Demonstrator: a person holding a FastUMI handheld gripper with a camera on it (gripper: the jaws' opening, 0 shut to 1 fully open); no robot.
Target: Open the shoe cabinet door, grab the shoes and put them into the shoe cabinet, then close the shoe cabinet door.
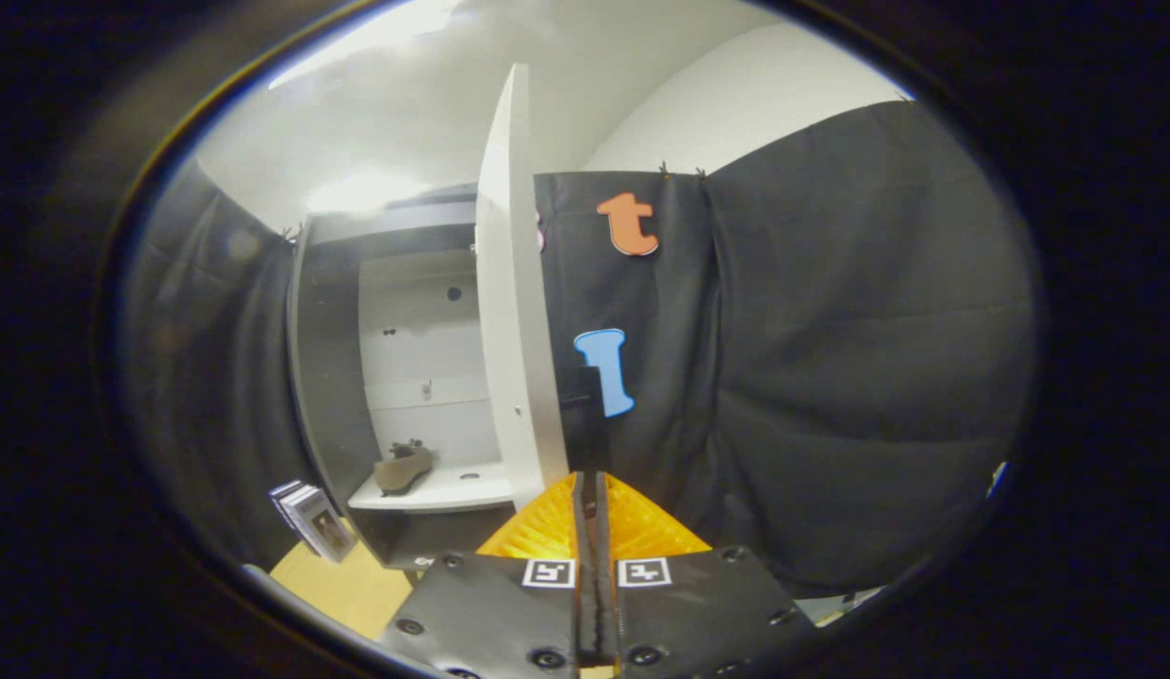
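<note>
Closed gripper (589,486), fingers pressed together with nothing between them, tips near the lower edge of the open shoe cabinet door (511,311). Door swung wide, seen edge-on, standing just ahead. Left of it, shoe cabinet (396,377) open, one brown shoe (403,467) resting on the white shelf (438,490) inside. Small stack of boxes (311,519) on the floor beside the cabinet.

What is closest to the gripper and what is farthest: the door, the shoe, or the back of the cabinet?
From the shut gripper:
1. Door: open, edge-on, just ahead of the fingertips.
2. Shoe: on the shelf inside the cabinet, left of the door.
3. Back of the cabinet: behind the shoe, farthest.
</note>
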